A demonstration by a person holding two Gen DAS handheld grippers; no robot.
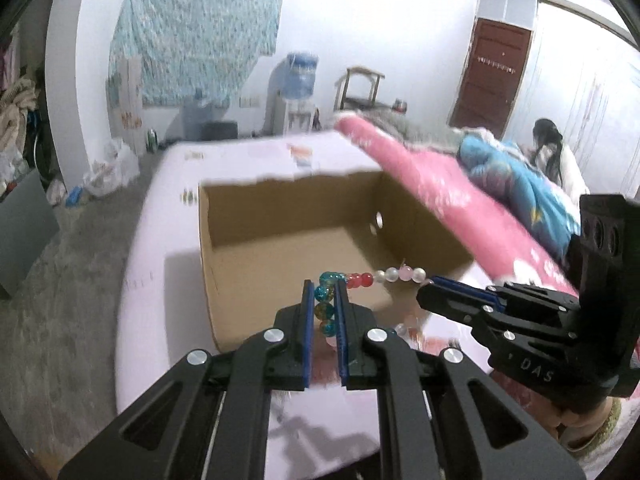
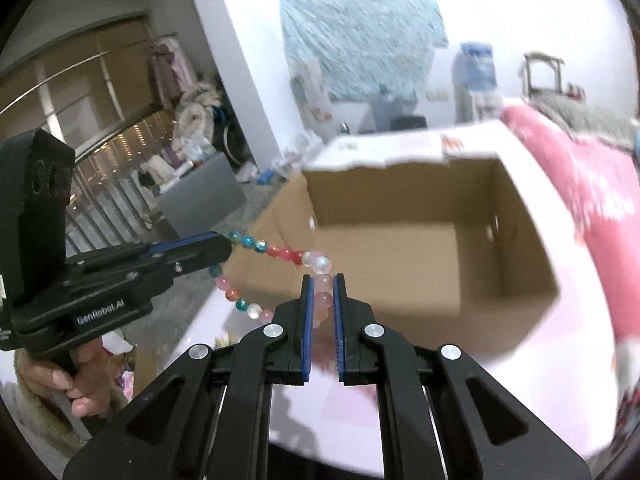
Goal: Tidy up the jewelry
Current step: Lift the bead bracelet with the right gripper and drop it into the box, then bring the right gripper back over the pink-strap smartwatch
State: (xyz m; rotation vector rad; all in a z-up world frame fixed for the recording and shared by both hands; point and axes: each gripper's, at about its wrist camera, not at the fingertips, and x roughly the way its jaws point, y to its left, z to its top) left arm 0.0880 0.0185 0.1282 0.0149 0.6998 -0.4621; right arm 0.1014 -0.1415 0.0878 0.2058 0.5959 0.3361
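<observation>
A beaded bracelet (image 1: 362,279) with teal, yellow, red, white and pink beads hangs stretched between both grippers, in front of an open cardboard box (image 1: 280,240). My left gripper (image 1: 324,286) is shut on its teal and yellow beads. My right gripper (image 2: 323,282) is shut on the pink beads of the bracelet (image 2: 286,254). In the left wrist view the right gripper (image 1: 430,282) comes in from the right; in the right wrist view the left gripper (image 2: 228,240) comes in from the left. The box (image 2: 400,248) looks empty inside.
The box stands on a pale pink sheet (image 1: 160,248). A rolled pink quilt (image 1: 440,184) and a blue blanket (image 1: 516,176) lie to the right, with a person (image 1: 556,152) sitting beyond. A water dispenser (image 1: 296,92) and a brown door (image 1: 492,76) stand at the far wall.
</observation>
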